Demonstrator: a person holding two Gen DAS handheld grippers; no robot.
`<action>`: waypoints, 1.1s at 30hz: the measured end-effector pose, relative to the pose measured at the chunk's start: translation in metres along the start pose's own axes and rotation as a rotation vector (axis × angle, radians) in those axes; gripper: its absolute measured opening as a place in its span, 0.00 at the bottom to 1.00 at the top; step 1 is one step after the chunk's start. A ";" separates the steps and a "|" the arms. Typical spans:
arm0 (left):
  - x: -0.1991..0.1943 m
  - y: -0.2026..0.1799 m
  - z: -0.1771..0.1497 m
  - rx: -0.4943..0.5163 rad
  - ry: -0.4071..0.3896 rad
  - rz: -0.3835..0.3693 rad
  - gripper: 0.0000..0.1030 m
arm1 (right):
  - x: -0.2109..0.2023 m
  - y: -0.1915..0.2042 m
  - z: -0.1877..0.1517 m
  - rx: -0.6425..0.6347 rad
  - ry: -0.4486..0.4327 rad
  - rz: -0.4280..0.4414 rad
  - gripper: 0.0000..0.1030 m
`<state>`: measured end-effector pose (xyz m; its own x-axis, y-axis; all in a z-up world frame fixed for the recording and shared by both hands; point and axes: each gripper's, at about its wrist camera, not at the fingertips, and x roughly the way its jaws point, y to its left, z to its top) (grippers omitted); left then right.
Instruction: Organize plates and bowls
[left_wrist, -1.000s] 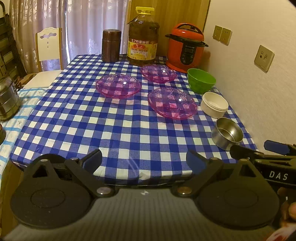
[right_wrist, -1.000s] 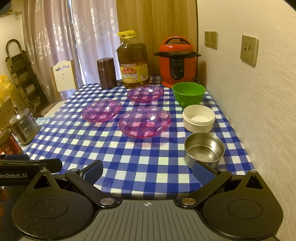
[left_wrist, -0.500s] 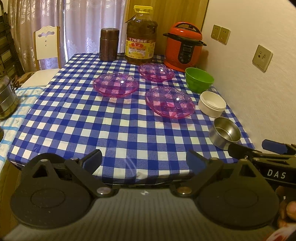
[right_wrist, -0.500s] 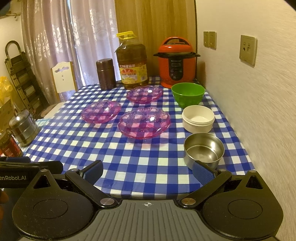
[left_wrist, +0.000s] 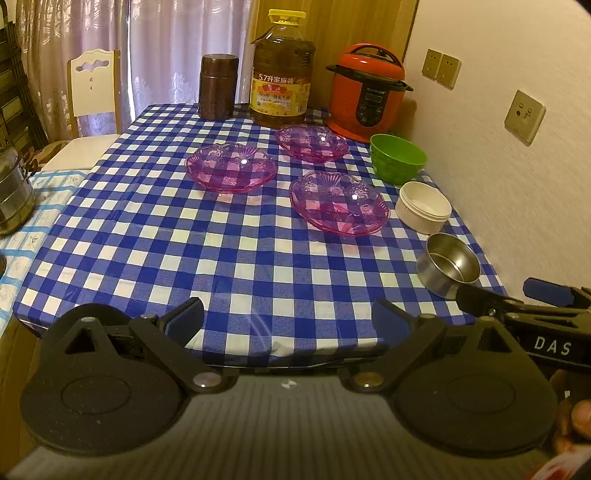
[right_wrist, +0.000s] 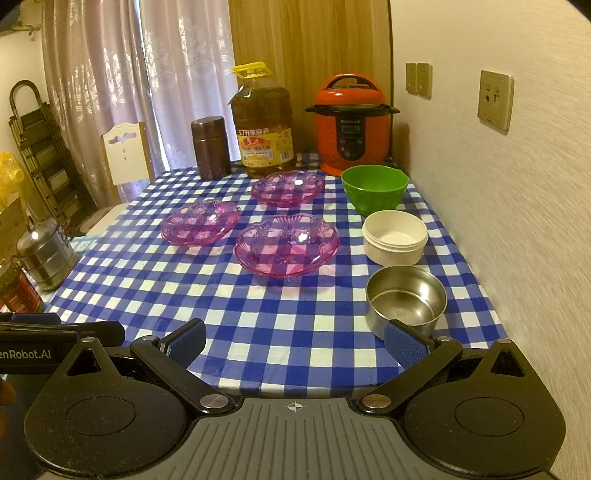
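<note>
Plates and bowls lie unstacked on the worktop. Left gripper and right gripper are spread, empty, at the near edge; approach pending.

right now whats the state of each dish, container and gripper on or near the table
left gripper: open, empty
right gripper: open, empty
three pink glass plates: upright, empty, lying apart
green bowl: upright, interior hidden
white bowl: upright, empty
steel bowl: upright, empty
oil bottle: capped, nearly full
brown canister: lid on
red pressure cooker: lid on
</note>
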<state>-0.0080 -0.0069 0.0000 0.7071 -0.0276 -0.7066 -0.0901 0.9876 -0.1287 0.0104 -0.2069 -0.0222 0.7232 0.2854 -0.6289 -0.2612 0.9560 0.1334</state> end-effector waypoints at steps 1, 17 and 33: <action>0.000 0.000 0.000 0.001 0.000 -0.001 0.94 | 0.000 -0.001 0.000 0.000 0.000 -0.001 0.99; 0.001 0.002 -0.001 -0.005 0.004 -0.003 0.94 | 0.000 0.000 0.000 -0.001 0.000 0.000 0.99; 0.001 0.003 -0.002 -0.006 0.005 -0.006 0.94 | 0.000 0.000 0.000 0.000 0.000 0.000 0.99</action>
<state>-0.0092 -0.0039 -0.0026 0.7041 -0.0338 -0.7093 -0.0902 0.9865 -0.1367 0.0104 -0.2066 -0.0224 0.7231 0.2853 -0.6291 -0.2613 0.9560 0.1333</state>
